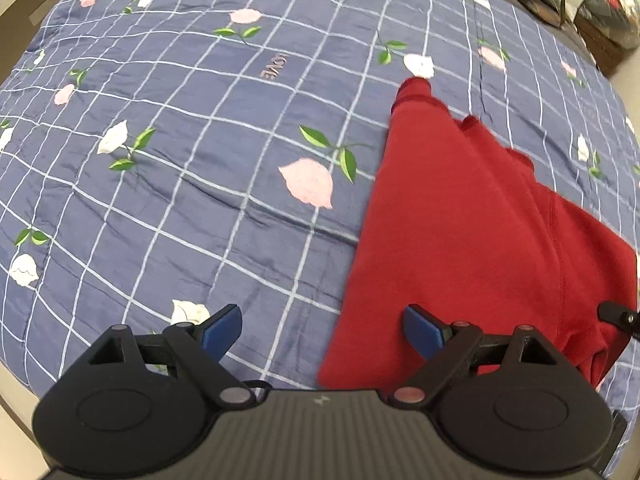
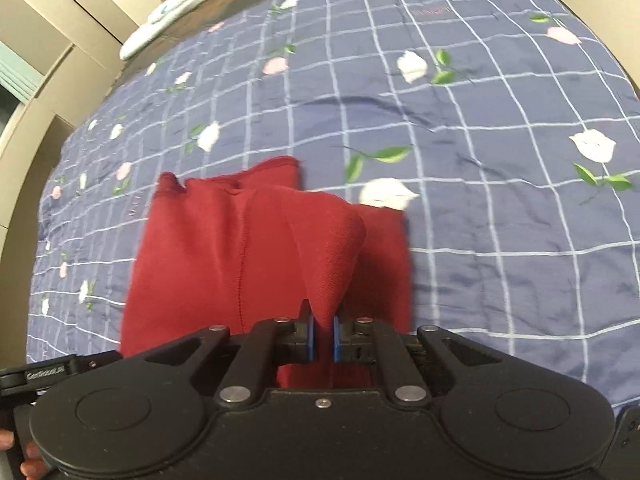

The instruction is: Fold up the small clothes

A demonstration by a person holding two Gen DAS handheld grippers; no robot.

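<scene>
One red garment (image 2: 248,248) fold pinched in right claw (image 2: 322,332).

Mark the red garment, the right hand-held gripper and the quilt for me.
red garment (image 2: 208,248): right wrist view, flat middle of the cloth.
right hand-held gripper (image 2: 322,338): right wrist view, between its blue fingertips, pinching a fold.
quilt (image 1: 192,184): left wrist view, bare checked patch.

blue floral checked quilt (image 1: 200,200), beige wall (image 2: 48,32)

A home bedroom: a floral checked quilt (image 2: 480,160) covers a bed, beige wardrobe doors (image 2: 52,20) beside it.
</scene>
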